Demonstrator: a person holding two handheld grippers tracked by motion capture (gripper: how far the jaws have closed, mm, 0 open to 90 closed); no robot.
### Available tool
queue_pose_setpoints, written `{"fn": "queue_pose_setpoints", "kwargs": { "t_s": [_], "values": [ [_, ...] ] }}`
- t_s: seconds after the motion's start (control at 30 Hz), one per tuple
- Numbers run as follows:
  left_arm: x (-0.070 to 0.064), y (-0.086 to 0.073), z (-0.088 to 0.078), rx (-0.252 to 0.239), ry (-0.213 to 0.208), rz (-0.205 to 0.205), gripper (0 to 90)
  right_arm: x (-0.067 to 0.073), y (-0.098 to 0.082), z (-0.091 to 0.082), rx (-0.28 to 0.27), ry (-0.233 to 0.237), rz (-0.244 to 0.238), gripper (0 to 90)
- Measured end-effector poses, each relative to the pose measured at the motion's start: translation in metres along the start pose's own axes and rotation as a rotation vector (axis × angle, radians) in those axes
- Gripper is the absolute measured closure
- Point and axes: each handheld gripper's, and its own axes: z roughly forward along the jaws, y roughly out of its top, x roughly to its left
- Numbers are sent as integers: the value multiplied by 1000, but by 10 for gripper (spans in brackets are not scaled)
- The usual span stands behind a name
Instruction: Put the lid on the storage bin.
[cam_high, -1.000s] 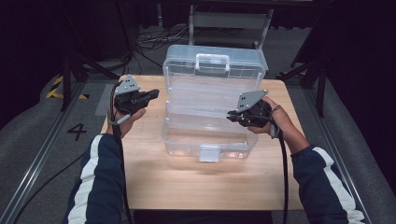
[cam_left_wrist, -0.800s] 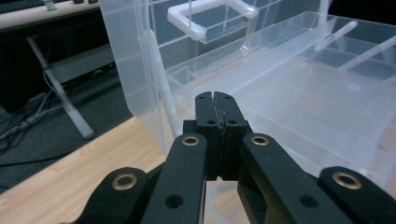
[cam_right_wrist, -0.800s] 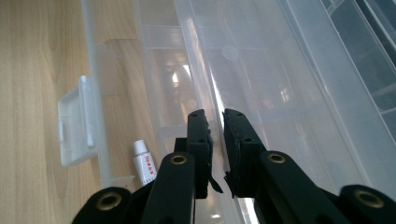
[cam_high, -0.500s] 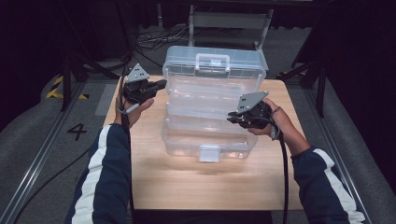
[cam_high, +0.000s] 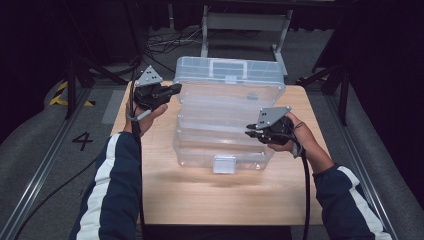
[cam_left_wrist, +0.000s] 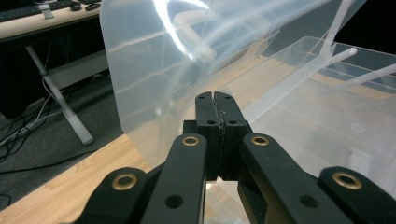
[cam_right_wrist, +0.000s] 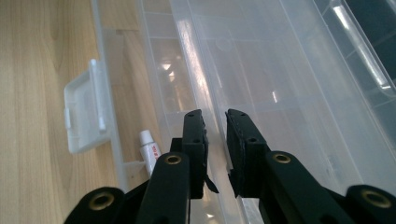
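A clear plastic tiered box (cam_high: 220, 150) stands open in the middle of the wooden table (cam_high: 200, 200). Its lid (cam_high: 227, 75) with a handle is raised at the back. My left gripper (cam_high: 176, 89) hovers at the lid's left edge. In the left gripper view this left gripper (cam_left_wrist: 215, 95) has its jaws pressed together with nothing between them, and the lid (cam_left_wrist: 154, 70) stands just behind. My right gripper (cam_high: 250, 131) is at the right end of a middle tray. In the right gripper view its jaws (cam_right_wrist: 215, 116) have just been opening and straddle the tray's thin rim (cam_right_wrist: 198, 70) with a gap.
A white latch (cam_high: 224, 163) hangs at the box's front. A small white tube with a red label (cam_right_wrist: 149, 151) lies in the bottom section. A metal stand (cam_high: 245, 22) and cables are on the floor behind the table. Rails run along both sides.
My left gripper has moved right and farther back, up to the lid's left edge. The right hand has stayed at the tray's right end.
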Motion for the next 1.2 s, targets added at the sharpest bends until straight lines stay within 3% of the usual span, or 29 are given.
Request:
{"fn": "queue_pose_setpoints", "kwargs": {
  "t_s": [0.67,0.73,0.93,1.2],
  "values": [
    [-11,-8,-6,18,-21,40,900,0,-38,-40,-100,-31,102,760],
    [-11,-9,-6,13,-29,35,900,-1,-41,-43,-99,-34,109,753],
    [-14,-11,-11,28,-29,58,900,-5,-64,-66,-113,-88,198,707],
    [-19,-20,-5,32,-41,53,900,-6,-79,-63,-76,-108,242,655]
  ]
}}
